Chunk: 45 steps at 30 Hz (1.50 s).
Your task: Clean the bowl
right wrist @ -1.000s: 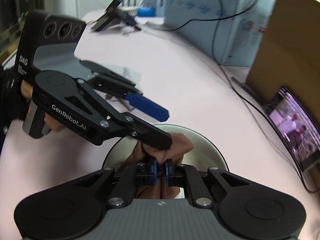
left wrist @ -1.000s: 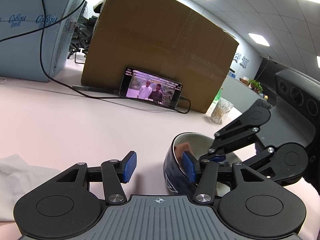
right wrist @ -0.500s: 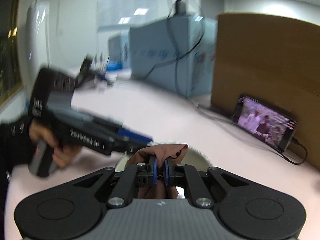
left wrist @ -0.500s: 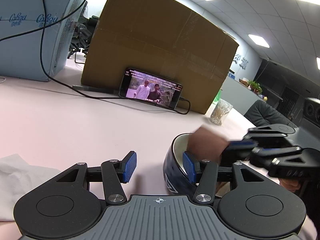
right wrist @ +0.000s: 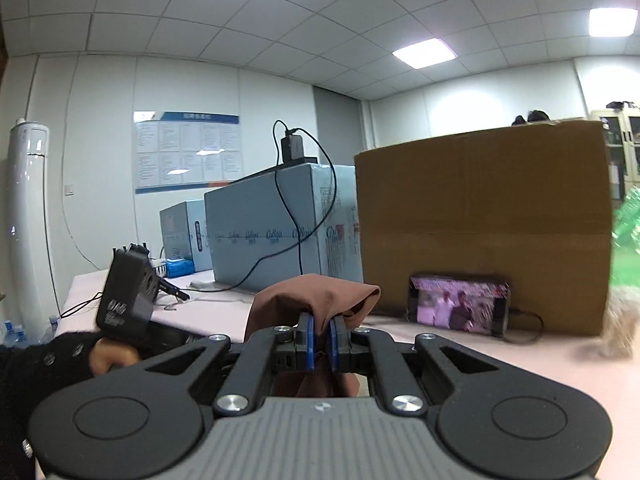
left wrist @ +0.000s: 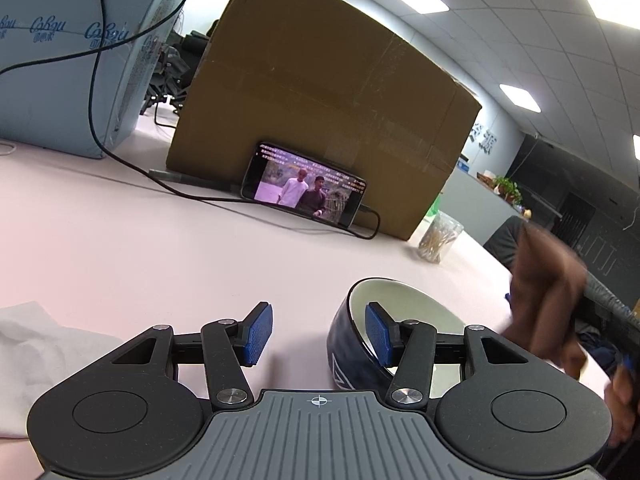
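The dark blue ceramic bowl with a white inside [left wrist: 360, 344] sits at the lower centre-right of the left wrist view, on the pale pink table [left wrist: 160, 260]. The left gripper [left wrist: 318, 332] stands half-wide, one blue pad inside the rim, the other outside and clear of the wall. The right gripper [right wrist: 322, 342] is pinched tight on a brown cloth [right wrist: 316, 292], blurred at mid-right. Unclamped, the bowl could skid if wiped. Open table lies left; a phone [left wrist: 304, 188] and cardboard box [left wrist: 320, 92] stand beyond.
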Tool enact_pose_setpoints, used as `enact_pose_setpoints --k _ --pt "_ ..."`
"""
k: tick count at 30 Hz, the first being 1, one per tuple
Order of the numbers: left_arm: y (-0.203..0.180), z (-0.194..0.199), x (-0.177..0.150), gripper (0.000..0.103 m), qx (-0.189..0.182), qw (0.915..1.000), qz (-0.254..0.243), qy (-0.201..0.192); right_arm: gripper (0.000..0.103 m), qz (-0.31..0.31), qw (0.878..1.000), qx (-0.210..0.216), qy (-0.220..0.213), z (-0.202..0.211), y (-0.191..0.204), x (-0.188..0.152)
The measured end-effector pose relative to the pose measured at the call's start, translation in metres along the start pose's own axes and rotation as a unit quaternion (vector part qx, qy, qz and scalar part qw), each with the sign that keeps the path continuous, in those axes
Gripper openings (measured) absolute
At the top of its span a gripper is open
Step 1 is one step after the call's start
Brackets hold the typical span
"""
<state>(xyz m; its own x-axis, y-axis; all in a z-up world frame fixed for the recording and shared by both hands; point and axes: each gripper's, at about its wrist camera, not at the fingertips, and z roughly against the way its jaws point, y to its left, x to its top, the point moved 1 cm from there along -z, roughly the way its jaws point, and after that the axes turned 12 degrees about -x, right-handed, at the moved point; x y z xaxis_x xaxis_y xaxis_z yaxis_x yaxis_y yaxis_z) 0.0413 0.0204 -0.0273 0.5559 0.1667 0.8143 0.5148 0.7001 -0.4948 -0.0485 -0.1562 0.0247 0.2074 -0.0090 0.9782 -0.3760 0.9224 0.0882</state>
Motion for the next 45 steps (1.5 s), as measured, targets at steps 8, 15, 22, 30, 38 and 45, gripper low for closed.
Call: enact_pose_setpoints --k 8,15,22,30,38,45 --pt "-0.004 0.001 0.004 0.044 -0.004 1.0 0.005 -0.007 0.009 -0.077 0.99 -0.1 0.062 0.007 0.003 -0.025" --pt "-0.015 -0.008 0.003 0.027 -0.001 0.9999 -0.005 0.014 0.009 -0.102 0.979 -0.133 0.112 -0.006 -0.001 -0.032" --pt "-0.015 -0.011 -0.004 0.025 -0.007 0.9997 -0.008 0.02 0.009 -0.1 0.98 -0.104 0.136 -0.016 0.019 -0.036" --pt "-0.014 -0.01 -0.005 0.026 -0.017 0.9997 -0.005 0.019 0.01 -0.105 0.977 -0.048 0.179 -0.037 0.034 -0.037" --pt "-0.014 -0.01 -0.005 0.026 -0.017 0.9997 -0.006 0.018 0.01 -0.103 0.97 -0.136 0.172 -0.032 0.009 -0.031" --pt "-0.013 -0.01 -0.005 0.026 -0.018 0.9997 -0.004 0.018 0.011 0.001 0.963 -0.2 0.18 -0.019 0.002 -0.022"
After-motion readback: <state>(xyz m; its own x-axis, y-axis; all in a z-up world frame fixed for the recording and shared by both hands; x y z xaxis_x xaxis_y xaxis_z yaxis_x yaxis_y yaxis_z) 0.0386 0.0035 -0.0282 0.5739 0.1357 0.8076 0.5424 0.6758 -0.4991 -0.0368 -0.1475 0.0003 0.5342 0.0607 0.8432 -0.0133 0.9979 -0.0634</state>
